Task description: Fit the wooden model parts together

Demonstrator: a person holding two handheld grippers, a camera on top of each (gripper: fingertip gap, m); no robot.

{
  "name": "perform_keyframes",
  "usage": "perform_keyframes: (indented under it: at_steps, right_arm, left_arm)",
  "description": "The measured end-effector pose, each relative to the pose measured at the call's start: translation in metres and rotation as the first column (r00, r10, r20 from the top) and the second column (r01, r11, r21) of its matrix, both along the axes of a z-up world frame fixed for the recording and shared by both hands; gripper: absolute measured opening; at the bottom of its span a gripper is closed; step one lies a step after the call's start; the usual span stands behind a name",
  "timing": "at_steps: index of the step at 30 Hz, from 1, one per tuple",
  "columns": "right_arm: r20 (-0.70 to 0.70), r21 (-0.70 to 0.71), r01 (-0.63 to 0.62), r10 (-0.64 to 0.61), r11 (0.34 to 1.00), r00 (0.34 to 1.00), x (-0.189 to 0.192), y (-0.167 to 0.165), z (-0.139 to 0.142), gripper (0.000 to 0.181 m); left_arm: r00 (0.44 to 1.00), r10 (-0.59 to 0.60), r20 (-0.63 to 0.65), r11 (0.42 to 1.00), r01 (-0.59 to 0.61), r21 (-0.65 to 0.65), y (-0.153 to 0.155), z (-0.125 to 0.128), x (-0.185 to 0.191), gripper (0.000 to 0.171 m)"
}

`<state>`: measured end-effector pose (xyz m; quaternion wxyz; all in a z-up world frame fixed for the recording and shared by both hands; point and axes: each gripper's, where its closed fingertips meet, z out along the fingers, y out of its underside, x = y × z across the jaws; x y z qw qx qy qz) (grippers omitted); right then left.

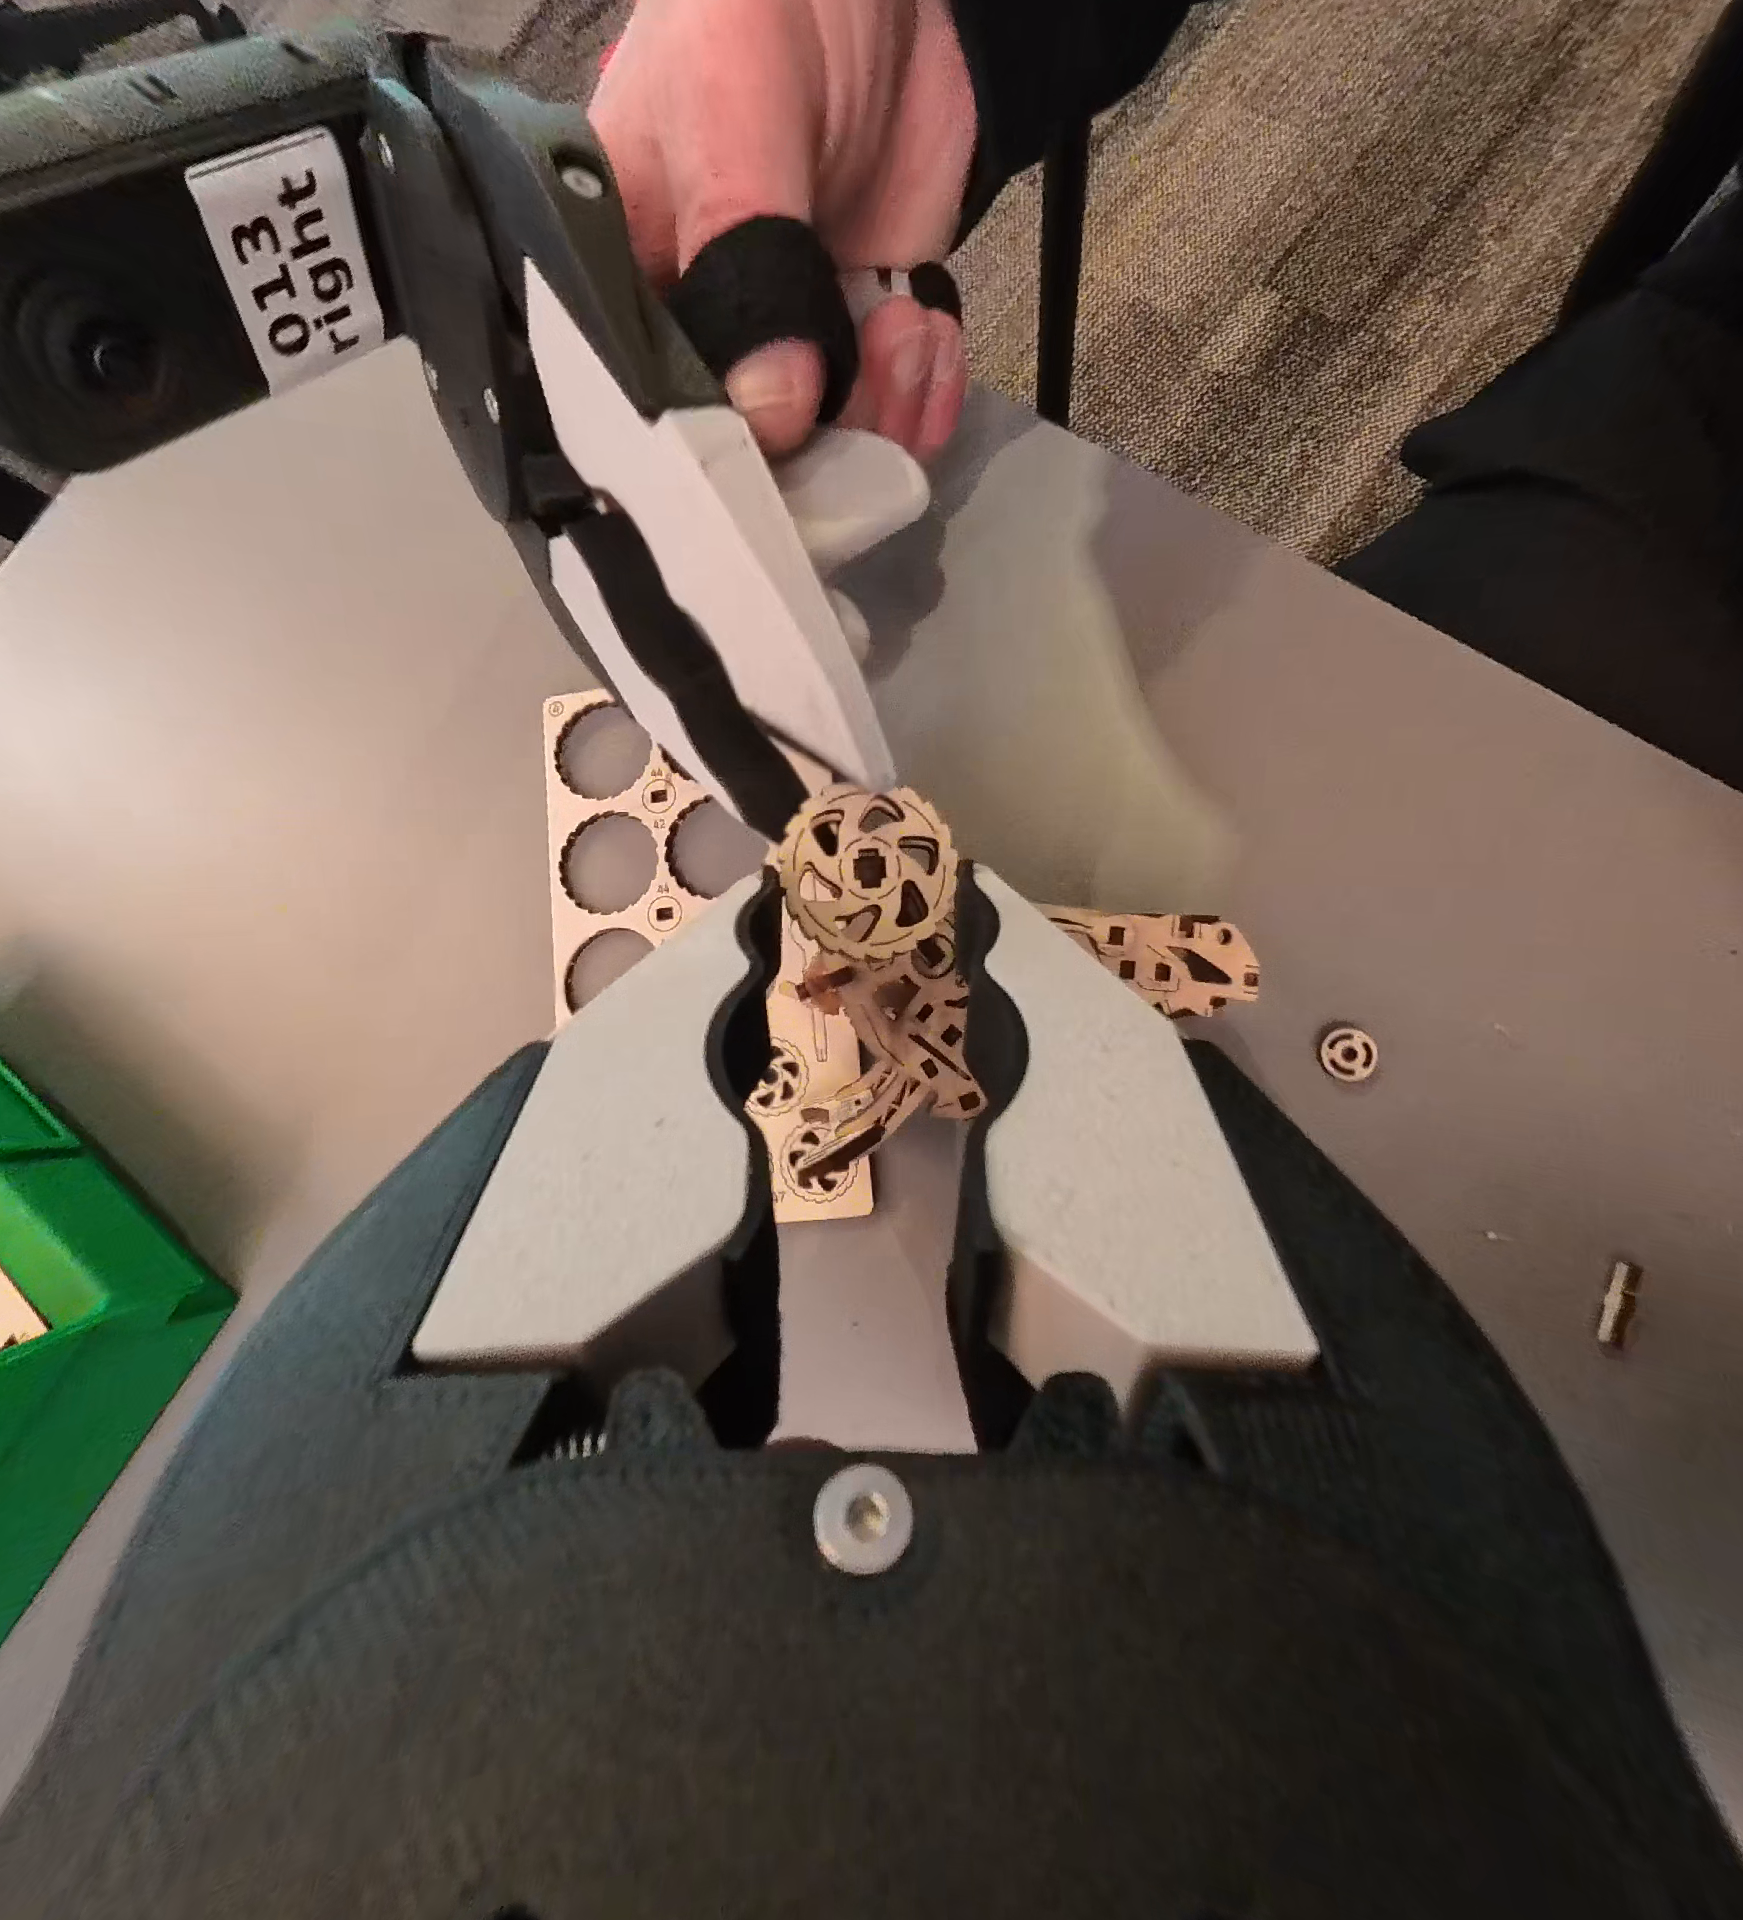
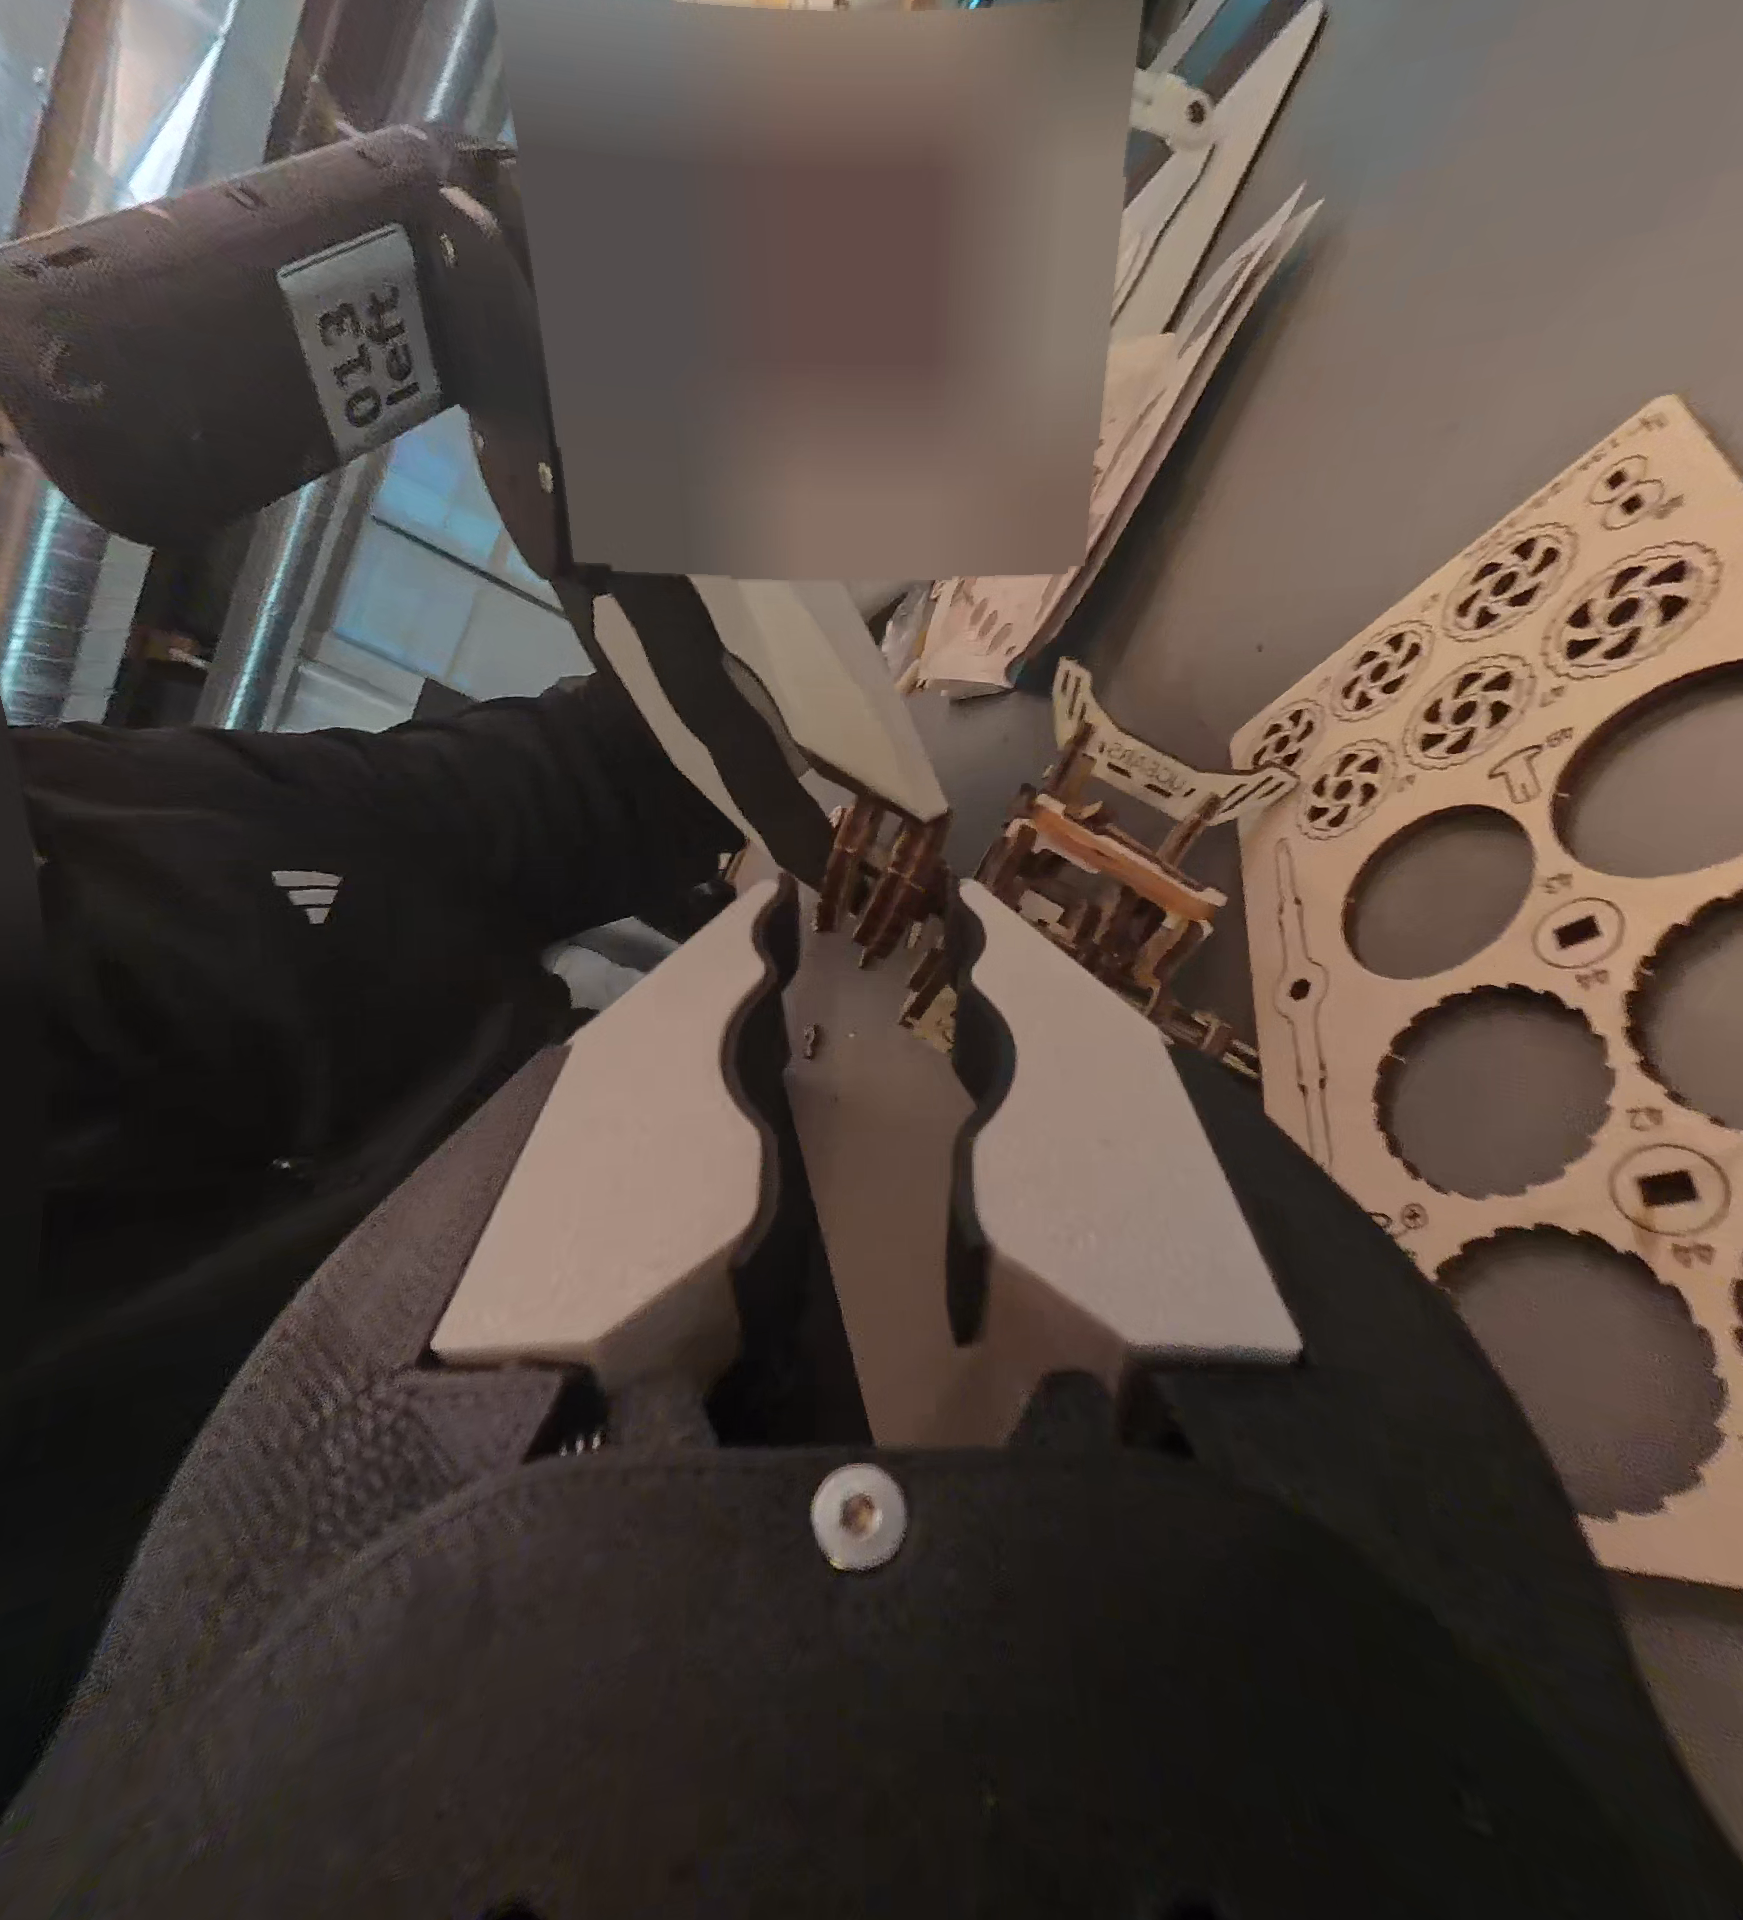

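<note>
Wooden model assembly [image 1: 888, 1023] sits clamped between the left gripper [image 1: 872, 894] fingertips, held above the table [image 1: 1469, 831], its long axis running back along the fingers. Its toothed wheel [image 1: 865, 878] stands at the far tip, face toward the camera. From above, the right gripper [image 1: 846, 774] pinches that wheel's upper rim, so both grippers meet there.

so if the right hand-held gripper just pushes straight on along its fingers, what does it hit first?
Most likely the wooden assembly between its fingertips, which the left hand-held gripper grips from above. The right hand-held gripper seems to hold a wooden wheel edge-on at its tips; depth is unclear.
</note>
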<state>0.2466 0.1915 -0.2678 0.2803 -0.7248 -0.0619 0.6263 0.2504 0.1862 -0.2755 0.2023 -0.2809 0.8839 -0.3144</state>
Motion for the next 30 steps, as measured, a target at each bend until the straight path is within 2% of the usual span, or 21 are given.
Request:
perform_keyframes:
  at_steps: [3, 9, 14, 17, 20, 25, 27, 30]
  right_arm:
    - [-0.026, -0.022, 0.022, -0.022, 1.000, 0.999, 0.001, 0.002, -0.002, 0.023]
    - [0.007, -0.008, 0.062, -0.062, 0.998, 0.998, 0.000, 0.004, -0.003, 0.018]
    - [0.009, -0.009, 0.082, -0.082, 0.997, 0.997, 0.001, 0.005, -0.004, 0.016]
    - [0.017, -0.003, 0.086, -0.086, 0.996, 0.996, 0.001, 0.005, -0.003, 0.016]
    - [0.008, -0.003, 0.095, -0.095, 0.995, 0.995, 0.002, 0.007, -0.003, 0.016]
    - [0.008, 0.002, 0.090, -0.090, 0.996, 0.996, 0.002, 0.006, -0.003, 0.017]
    - [0.007, 0.003, 0.092, -0.092, 0.996, 0.996, 0.001, 0.006, -0.004, 0.017]
    - [0.009, 0.007, 0.087, -0.088, 0.996, 0.996, 0.001, 0.006, -0.004, 0.017]
  left_arm:
    - [1.000, 0.024, 0.011, 1.000, -0.024, 0.011, 0.000, 0.000, 0.000, 0.031]
    - [0.996, 0.088, 0.028, 0.996, -0.089, 0.009, -0.001, -0.002, 0.005, 0.031]
    - [0.986, 0.165, -0.006, 0.982, -0.165, -0.091, -0.002, -0.004, 0.006, 0.032]
    - [0.976, 0.200, -0.091, 0.939, -0.217, -0.268, 0.002, 0.005, 0.000, 0.030]
    - [0.961, 0.228, -0.159, 0.881, -0.273, -0.386, 0.008, 0.007, -0.002, 0.029]
    - [0.948, 0.229, -0.222, 0.733, -0.318, -0.601, 0.012, 0.017, 0.000, 0.020]
    - [0.940, 0.223, -0.256, 0.721, -0.336, -0.606, 0.014, 0.008, 0.001, 0.021]
    - [0.952, 0.201, -0.232, 0.710, -0.305, -0.635, 0.009, 0.009, 0.002, 0.014]
